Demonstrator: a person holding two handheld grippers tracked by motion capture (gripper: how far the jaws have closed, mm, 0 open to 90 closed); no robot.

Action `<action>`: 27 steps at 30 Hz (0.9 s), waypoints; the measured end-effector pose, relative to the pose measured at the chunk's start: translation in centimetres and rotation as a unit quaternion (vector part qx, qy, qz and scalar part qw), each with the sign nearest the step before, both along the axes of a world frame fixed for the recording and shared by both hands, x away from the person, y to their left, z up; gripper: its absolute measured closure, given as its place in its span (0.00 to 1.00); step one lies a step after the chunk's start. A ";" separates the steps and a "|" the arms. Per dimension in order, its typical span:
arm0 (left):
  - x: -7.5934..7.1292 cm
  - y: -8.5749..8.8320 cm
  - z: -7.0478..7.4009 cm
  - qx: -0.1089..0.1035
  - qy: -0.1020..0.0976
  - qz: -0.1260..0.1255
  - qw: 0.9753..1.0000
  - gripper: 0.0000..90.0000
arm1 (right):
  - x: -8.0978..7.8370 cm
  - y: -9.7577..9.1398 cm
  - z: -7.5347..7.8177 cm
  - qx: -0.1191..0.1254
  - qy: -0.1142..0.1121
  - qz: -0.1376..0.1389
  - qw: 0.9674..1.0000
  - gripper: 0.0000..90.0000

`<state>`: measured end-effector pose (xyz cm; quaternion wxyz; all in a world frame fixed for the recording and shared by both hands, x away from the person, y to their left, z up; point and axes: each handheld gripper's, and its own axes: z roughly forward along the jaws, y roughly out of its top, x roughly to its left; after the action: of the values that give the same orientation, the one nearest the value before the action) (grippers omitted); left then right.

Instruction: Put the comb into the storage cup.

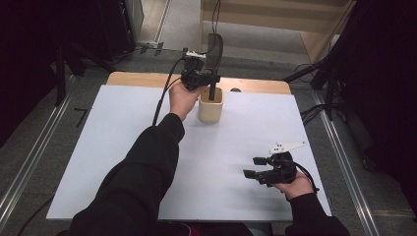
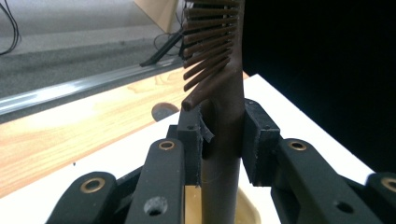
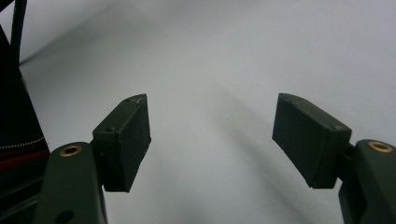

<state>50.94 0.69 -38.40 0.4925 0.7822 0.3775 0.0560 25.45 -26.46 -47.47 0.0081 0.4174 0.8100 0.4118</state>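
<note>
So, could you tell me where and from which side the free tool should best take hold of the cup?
Grip the cup by its rim, coming straight down from above with one jaw inside and one outside. It stands upright and open-topped, and its near-right rim is free; the comb handle and left tool occupy the far side.

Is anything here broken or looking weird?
One small thing: the pad on one of the left gripper's fingers looks torn, a ragged flap sticking out beside the brown comb it clamps above the cup. Nothing is spilled.
</note>
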 end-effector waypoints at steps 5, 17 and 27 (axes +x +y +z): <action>0.0 -0.1 -0.2 0.013 0.001 -0.007 1.000 0.81 | 0.0 0.0 0.0 0.000 -0.001 0.000 1.000 0.29; -0.2 0.2 -1.7 0.012 0.003 -0.005 1.000 0.81 | 0.0 0.0 0.0 0.000 0.000 0.001 1.000 0.29; -0.4 0.6 -2.4 0.004 0.001 -0.010 1.000 0.80 | 0.1 0.0 -0.1 -0.002 0.003 0.000 1.000 0.29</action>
<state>50.55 1.33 -40.81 0.4895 0.7878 0.3702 0.0523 25.54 -26.42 -47.55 0.0062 0.4187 0.8110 0.4086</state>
